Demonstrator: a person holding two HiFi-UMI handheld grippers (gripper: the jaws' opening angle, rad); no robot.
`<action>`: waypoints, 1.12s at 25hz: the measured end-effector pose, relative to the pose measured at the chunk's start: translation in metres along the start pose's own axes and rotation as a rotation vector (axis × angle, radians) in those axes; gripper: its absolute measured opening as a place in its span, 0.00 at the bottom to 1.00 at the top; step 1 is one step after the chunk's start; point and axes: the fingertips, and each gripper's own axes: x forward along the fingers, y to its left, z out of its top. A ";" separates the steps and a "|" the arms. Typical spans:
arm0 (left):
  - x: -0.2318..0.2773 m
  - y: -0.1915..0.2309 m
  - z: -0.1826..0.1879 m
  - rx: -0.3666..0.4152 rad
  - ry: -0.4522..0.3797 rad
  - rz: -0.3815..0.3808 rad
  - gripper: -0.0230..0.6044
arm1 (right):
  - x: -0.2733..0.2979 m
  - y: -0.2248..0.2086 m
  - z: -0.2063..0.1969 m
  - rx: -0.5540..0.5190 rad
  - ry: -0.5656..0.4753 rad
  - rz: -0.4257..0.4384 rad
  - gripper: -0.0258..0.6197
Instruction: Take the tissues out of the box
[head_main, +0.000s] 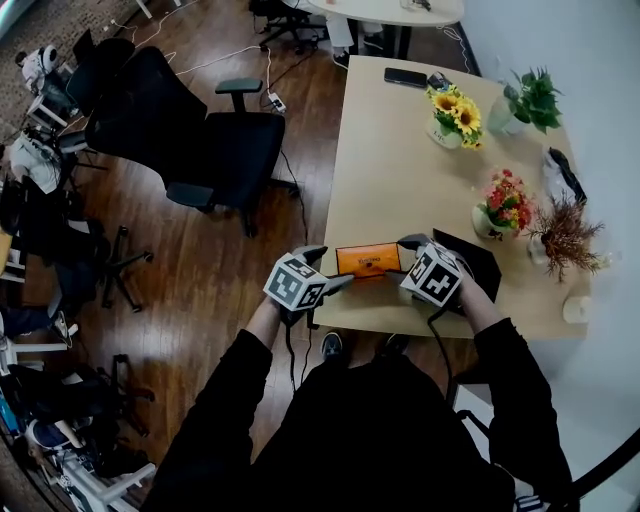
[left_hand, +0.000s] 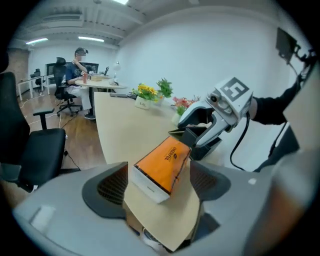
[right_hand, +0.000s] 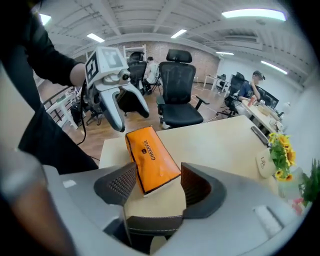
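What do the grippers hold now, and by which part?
Nothing surely. The orange tissue pack lies on the table. The left gripper straddles one end, jaws open, a gap showing. The right gripper flanks the other end; whether it grips cannot be told.

Your orange tissue pack (head_main: 367, 260) lies flat on the light wooden table (head_main: 385, 150), close to the near edge. Your left gripper (head_main: 333, 270) meets its left end and your right gripper (head_main: 404, 266) its right end, so the pack sits between them. Just behind the right gripper is a black box (head_main: 472, 262). Along the right side stand potted plants: sunflowers (head_main: 455, 115), a green plant (head_main: 530, 100), red and pink flowers (head_main: 503, 203), and a dried brown bunch (head_main: 565, 235). A phone (head_main: 405, 77) lies at the far end, and a black office chair (head_main: 190, 130) stands on the floor to your left.
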 end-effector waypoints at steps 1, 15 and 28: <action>-0.007 -0.003 0.000 -0.011 -0.029 0.010 0.64 | -0.010 -0.002 0.001 0.035 -0.033 -0.018 0.46; -0.112 -0.073 0.005 -0.144 -0.441 0.249 0.36 | -0.171 0.010 -0.022 0.761 -0.689 -0.446 0.06; -0.115 -0.114 0.050 0.016 -0.512 0.255 0.29 | -0.229 0.033 -0.003 0.656 -0.844 -0.611 0.04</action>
